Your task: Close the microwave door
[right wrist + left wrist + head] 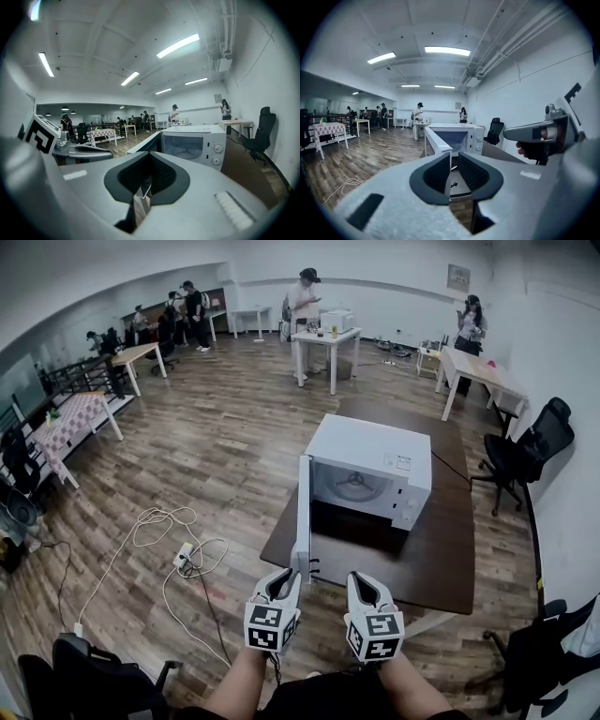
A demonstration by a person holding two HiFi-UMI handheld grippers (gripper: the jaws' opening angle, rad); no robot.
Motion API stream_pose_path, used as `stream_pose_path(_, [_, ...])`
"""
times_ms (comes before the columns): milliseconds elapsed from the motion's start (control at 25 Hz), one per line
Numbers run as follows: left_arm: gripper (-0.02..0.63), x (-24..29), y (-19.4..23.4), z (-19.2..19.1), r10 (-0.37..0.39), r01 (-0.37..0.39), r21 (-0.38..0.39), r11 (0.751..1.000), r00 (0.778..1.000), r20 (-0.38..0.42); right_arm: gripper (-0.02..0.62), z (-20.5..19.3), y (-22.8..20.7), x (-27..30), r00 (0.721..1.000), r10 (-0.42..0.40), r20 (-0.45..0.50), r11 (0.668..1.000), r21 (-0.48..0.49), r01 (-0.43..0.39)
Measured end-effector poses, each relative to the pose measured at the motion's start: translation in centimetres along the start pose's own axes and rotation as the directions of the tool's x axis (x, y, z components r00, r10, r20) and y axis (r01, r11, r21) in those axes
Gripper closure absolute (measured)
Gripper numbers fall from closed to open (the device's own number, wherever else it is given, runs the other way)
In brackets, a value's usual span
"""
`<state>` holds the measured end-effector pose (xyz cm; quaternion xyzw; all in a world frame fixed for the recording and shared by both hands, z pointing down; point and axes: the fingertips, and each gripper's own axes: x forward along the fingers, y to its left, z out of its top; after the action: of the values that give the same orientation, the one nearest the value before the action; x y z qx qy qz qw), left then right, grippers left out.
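A white microwave (370,465) stands on a dark brown table (450,549). Its door (303,512) is swung wide open and sticks out toward me at the table's near left edge. My left gripper (284,576) hovers just before the door's free end, and a narrow gap shows between its pads. In the left gripper view the door (436,140) runs straight toward the left gripper (453,171), with nothing pressed between the pads. My right gripper (361,579) floats beside it, facing the oven cavity. In the right gripper view the right gripper (147,173) is shut and empty, with the microwave (197,140) ahead.
White cables and a power strip (183,559) lie on the wooden floor left of the table. A black office chair (525,451) stands at the right, another chair (94,671) at the lower left. Several white tables and standing people fill the back of the room.
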<state>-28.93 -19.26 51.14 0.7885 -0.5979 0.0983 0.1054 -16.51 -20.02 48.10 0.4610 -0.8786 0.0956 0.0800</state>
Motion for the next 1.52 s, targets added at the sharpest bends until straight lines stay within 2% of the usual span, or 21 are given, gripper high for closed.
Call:
stream_pose_path(320, [0.485, 1.9, 1.0, -2.0, -0.049, 0.051, 0.034, 0.998, 0.998, -0.051, 0.588, 0.4, -1.7, 1.1, 1.0, 0.029, 0.004, 1.0, 0.002, -0.029])
stream_pose_path(600, [0.469, 4.7, 3.4, -3.5, 0.005, 0.002, 0.058, 0.998, 0.993, -0.114, 0.588, 0.0, -4.5, 1.4, 1.0, 0.007, -0.011, 1.0, 0.021, -0.007])
stream_pose_path(840, [0.448, 6.4, 4.2, -5.7, 0.025, 0.014, 0.177, 0.984, 0.976, -0.217, 0.588, -0.4, -6.0, 1.1, 0.999, -0.027, -0.024, 0.999, 0.036, 0.028])
stream_pose_path(1000, [0.45, 7.4, 4.0, -5.8, 0.019, 0.031, 0.22, 0.975, 0.975, -0.221, 0.588, -0.6, -6.6, 1.1, 0.998, -0.047, -0.028, 0.998, 0.04, 0.049])
stream_pose_path(1160, [0.488, 8.2, 3.5, -5.8, -0.006, 0.06, 0.245, 0.968, 0.976, -0.217, 0.588, -0.8, -6.9, 1.2, 0.998, -0.06, -0.031, 0.997, 0.043, 0.061])
stream_pose_path(1520, [0.462, 10.6, 0.3, -5.8, -0.095, 0.152, 0.248, 0.957, 0.969, -0.23, 0.588, -1.1, -8.1, 1.6, 0.996, -0.079, -0.04, 0.995, 0.05, 0.081])
